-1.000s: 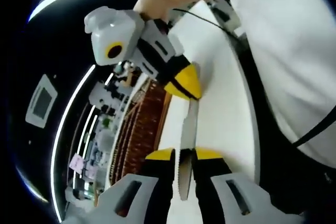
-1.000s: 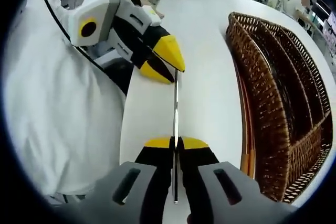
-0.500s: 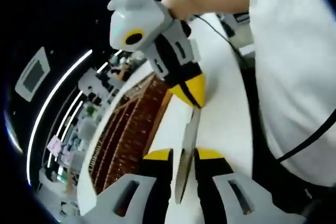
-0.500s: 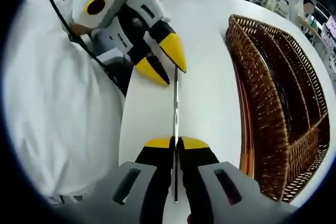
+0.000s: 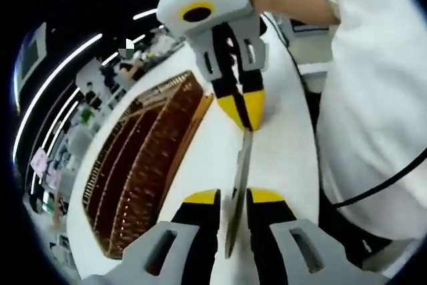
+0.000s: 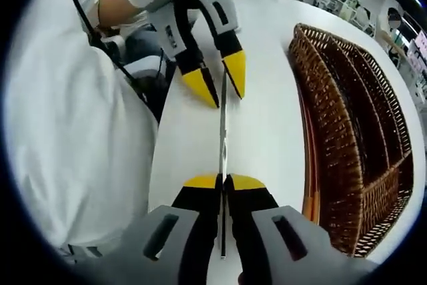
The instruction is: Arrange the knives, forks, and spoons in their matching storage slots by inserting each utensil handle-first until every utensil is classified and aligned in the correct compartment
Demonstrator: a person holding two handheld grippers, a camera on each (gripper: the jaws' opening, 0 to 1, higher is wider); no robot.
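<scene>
A table knife (image 5: pixel 239 165) with a serrated blade hangs over the white table (image 5: pixel 280 158), stretched between both grippers. My right gripper (image 6: pixel 223 181) is shut on one end of it, and it is seen from the front in the left gripper view as the right gripper (image 5: pixel 244 113). The knife (image 6: pixel 223 131) runs edge-on up to my left gripper (image 6: pixel 219 88), whose yellow jaws stand apart on either side of the blade. In its own view the left gripper (image 5: pixel 233 197) is open, with the blade lying in the gap. A brown wicker tray (image 6: pixel 353 125) with long slots lies beside the knife.
The wicker tray (image 5: pixel 137 158) sits on the white table (image 6: pixel 267 118), its slots roughly parallel to the knife. A person in white clothing (image 6: pixel 73 125) stands close along the table's other edge. Other desks and people are far behind.
Both views have rolled as the hands turned. The left gripper has swung round the knife's end with its jaws still apart. The right gripper keeps its hold on the knife.
</scene>
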